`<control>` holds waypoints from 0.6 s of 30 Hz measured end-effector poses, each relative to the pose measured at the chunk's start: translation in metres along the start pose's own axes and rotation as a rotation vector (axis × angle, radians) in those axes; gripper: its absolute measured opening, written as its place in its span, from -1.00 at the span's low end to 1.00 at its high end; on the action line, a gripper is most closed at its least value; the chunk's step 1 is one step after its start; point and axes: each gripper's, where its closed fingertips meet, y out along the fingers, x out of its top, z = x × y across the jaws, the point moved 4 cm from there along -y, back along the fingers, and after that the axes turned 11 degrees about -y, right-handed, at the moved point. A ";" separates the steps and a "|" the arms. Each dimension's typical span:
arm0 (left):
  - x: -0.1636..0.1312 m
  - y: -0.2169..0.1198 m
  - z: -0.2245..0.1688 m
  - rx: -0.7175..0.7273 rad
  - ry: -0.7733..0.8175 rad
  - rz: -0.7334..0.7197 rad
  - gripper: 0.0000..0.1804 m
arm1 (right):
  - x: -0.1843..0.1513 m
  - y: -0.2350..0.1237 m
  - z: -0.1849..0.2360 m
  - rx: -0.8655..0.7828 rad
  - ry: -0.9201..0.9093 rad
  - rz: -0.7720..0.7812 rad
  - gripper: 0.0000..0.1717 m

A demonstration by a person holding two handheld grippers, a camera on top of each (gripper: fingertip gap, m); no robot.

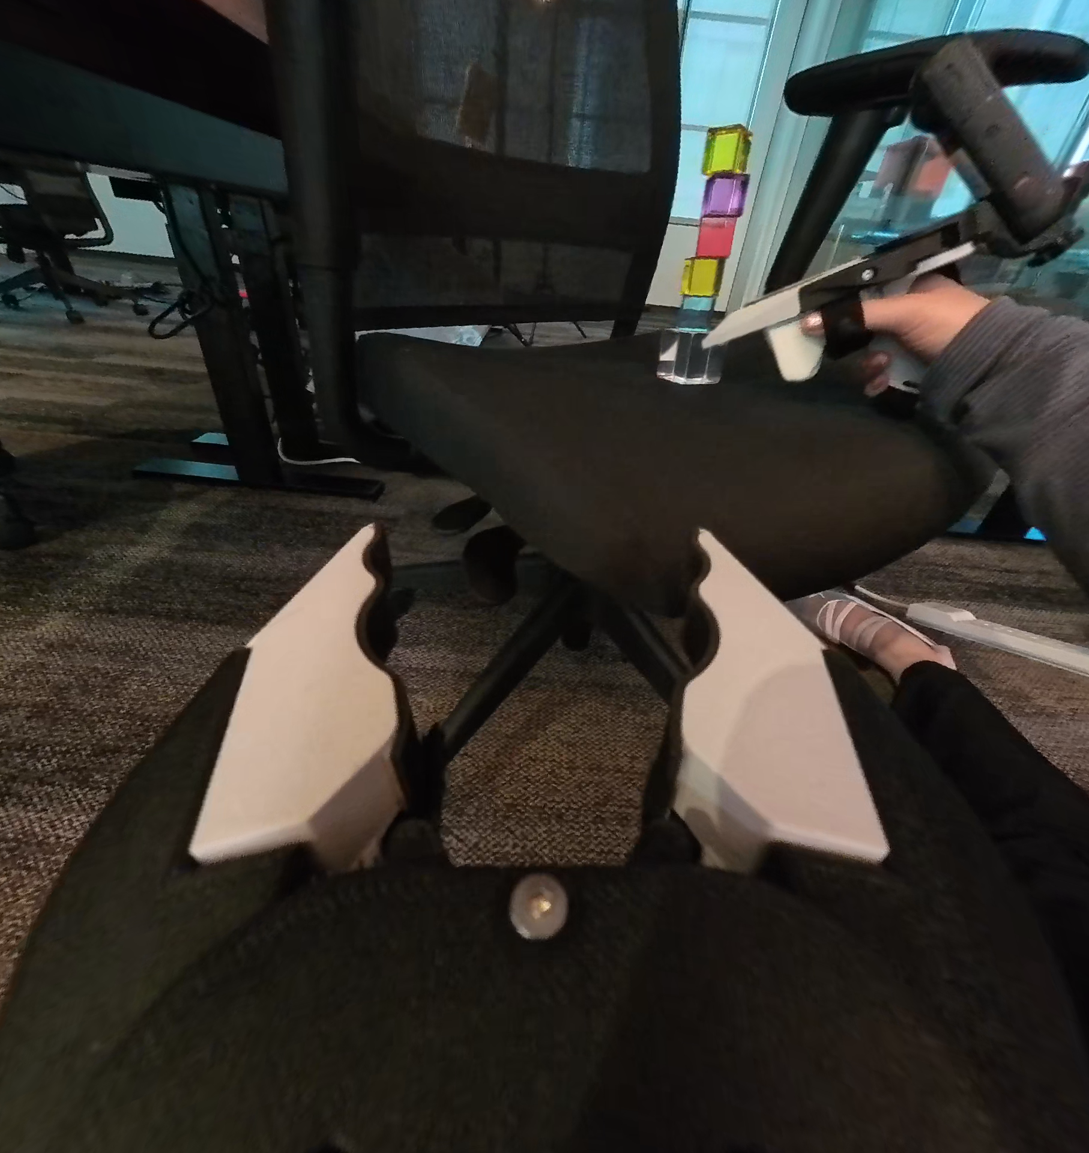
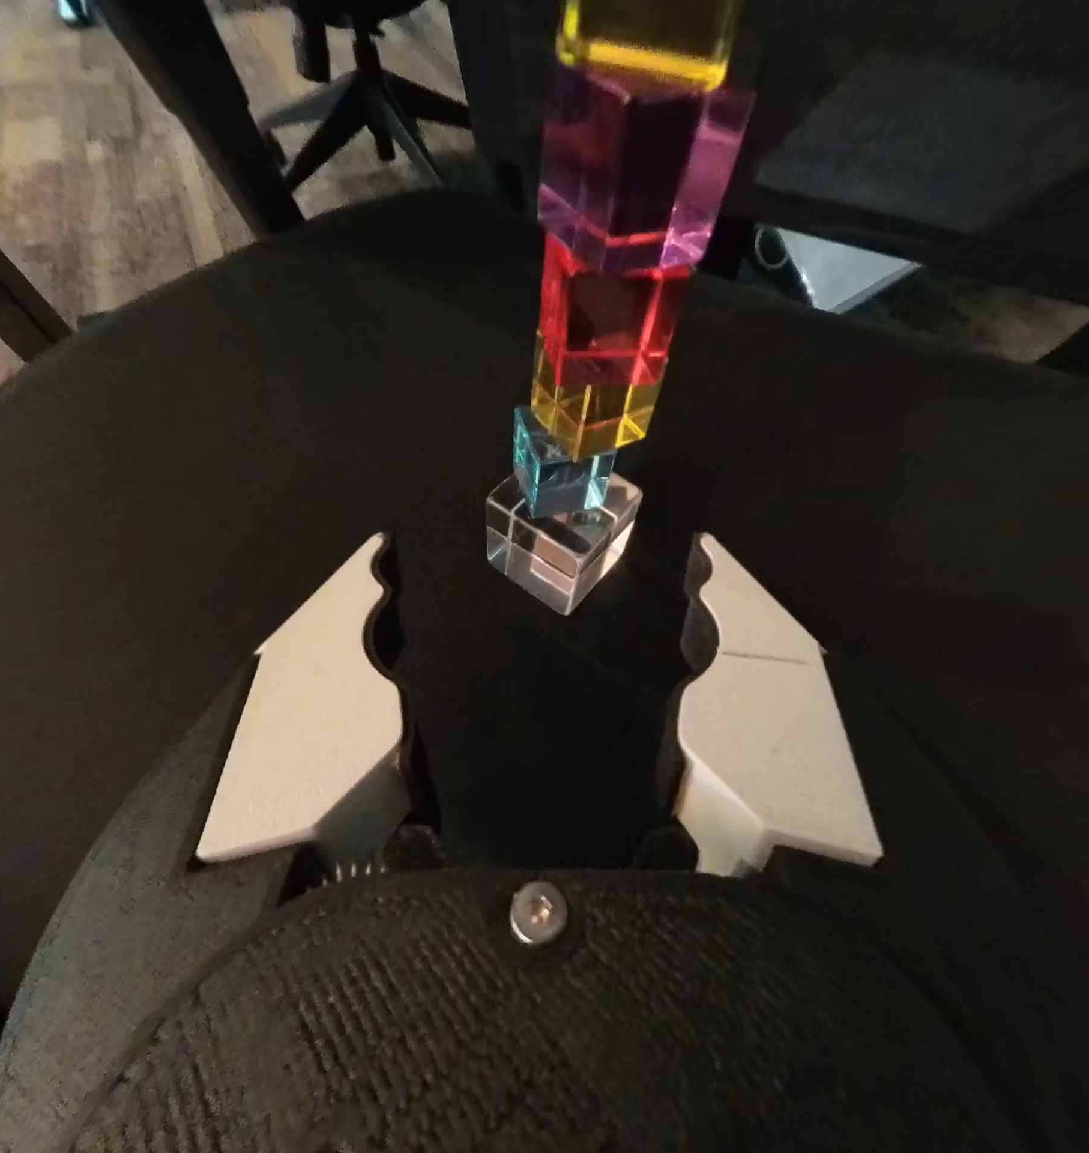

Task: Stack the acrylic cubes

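Observation:
A tower of see-through cubes [image 2: 598,349] stands on a black office chair seat [image 2: 217,437]. From the bottom it is clear [image 2: 557,555], blue [image 2: 561,480], yellow [image 2: 592,415], red [image 2: 610,318], purple [image 2: 642,168], with a yellow-green cube [image 2: 648,43] on top. My right gripper [image 2: 542,549] is open and empty, its fingertips just short of the clear cube and not touching it. The tower [image 1: 713,249] also shows in the left wrist view, with the right gripper [image 1: 760,324] beside its base. My left gripper [image 1: 539,543] is open and empty, low before the seat's front edge [image 1: 654,499].
The chair's mesh back [image 1: 498,156] rises behind the tower and an armrest [image 1: 941,62] is to its right. The chair base and casters [image 1: 498,561] sit on carpet below. A desk leg [image 1: 230,349] stands left. A person's leg [image 1: 997,780] and a power strip [image 1: 1016,642] lie at the right.

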 end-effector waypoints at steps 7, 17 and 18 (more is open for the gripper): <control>0.002 0.000 -0.002 -0.020 0.004 -0.011 0.03 | 0.003 0.013 0.003 0.002 -0.025 0.026 0.04; 0.000 0.001 0.000 -0.028 -0.007 -0.001 0.03 | 0.008 0.023 0.010 -0.003 -0.055 0.010 -0.05; 0.000 0.001 0.000 -0.029 -0.008 0.001 0.03 | 0.007 0.023 0.007 -0.031 -0.051 0.020 -0.06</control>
